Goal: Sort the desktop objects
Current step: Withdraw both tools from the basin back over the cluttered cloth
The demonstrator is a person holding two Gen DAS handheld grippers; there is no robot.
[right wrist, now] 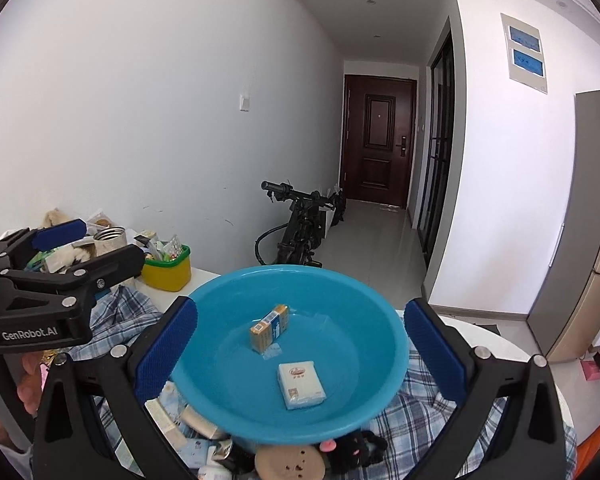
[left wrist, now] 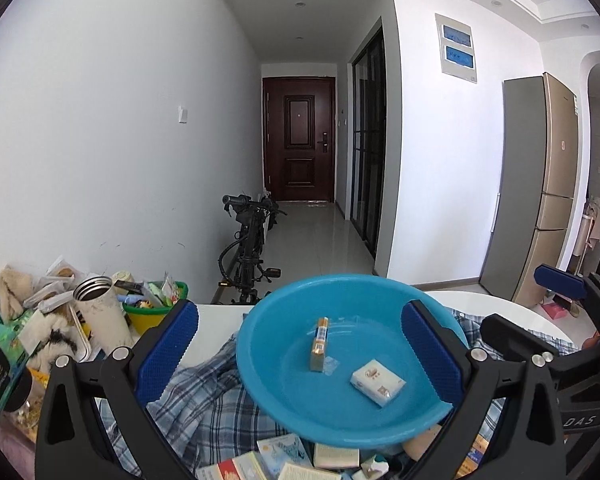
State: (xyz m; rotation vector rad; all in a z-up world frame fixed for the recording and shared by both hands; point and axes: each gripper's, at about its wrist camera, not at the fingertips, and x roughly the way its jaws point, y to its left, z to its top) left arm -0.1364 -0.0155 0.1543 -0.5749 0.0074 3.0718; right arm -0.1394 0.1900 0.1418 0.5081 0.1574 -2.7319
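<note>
- Between both wide-open grippers, left point(left wrist: 300, 344) and right point(right wrist: 300, 344), sits a round blue plastic basin point(right wrist: 380, 344).
- Inside: a boxy carton point(right wrist: 269, 327), a soft tissue pack point(right wrist: 301, 384).

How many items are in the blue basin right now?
2. A yellow-and-blue box stands near the middle of the blue basin, and a white tissue pack lies nearer its front rim. Nothing else shows inside.

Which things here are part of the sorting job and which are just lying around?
Part of the job: blue basin, orange box, white tissue pack, loose small boxes.

Lying about: bicycle, fridge, door, steel flask.
</note>
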